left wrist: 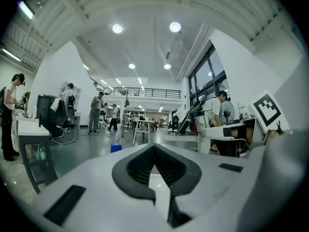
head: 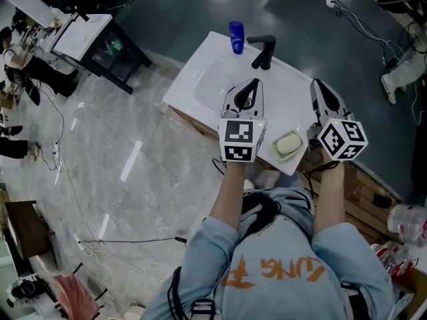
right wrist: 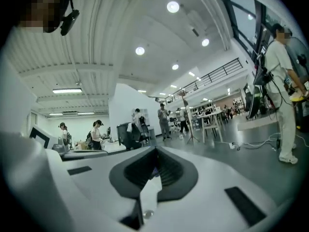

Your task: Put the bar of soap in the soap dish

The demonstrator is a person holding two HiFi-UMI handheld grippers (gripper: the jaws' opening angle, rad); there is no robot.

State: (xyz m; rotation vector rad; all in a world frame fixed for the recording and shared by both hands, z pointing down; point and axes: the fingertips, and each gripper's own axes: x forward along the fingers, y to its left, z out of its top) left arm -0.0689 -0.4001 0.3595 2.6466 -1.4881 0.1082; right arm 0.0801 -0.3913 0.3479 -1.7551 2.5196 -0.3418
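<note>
A person in a light blue top stands at a white surface (head: 193, 85), a two-jaw claw held out in each hand, seen from overhead. The bar of soap (head: 288, 143), pale cream, lies in the soap dish (head: 278, 153) at the surface's near edge, close to its near right corner, and shows between the square-marked cubes of the two tools. The left claw (head: 253, 83) reaches out over the middle of the surface, above the basin (head: 217, 79), and its own camera shows the jaws together at the tips with nothing between them (left wrist: 154, 148). The right claw (head: 316, 83) hangs over the surface's right edge; its camera likewise shows the jaws closed tip to tip and empty (right wrist: 155, 151). Neither claw touches the soap or the dish. At the surface's far edge stand a black faucet (head: 263, 51) and, just beside it to the left, a blue bottle (head: 236, 37). Both claw cameras look out level across a large hall with ceiling lights (left wrist: 175, 27), desks and several people standing at work; the marker cube (left wrist: 267, 109) of the right claw shows at the right side of the left gripper view. Cables trail over the pale floor (head: 133, 159) to the left of the surface.
</note>
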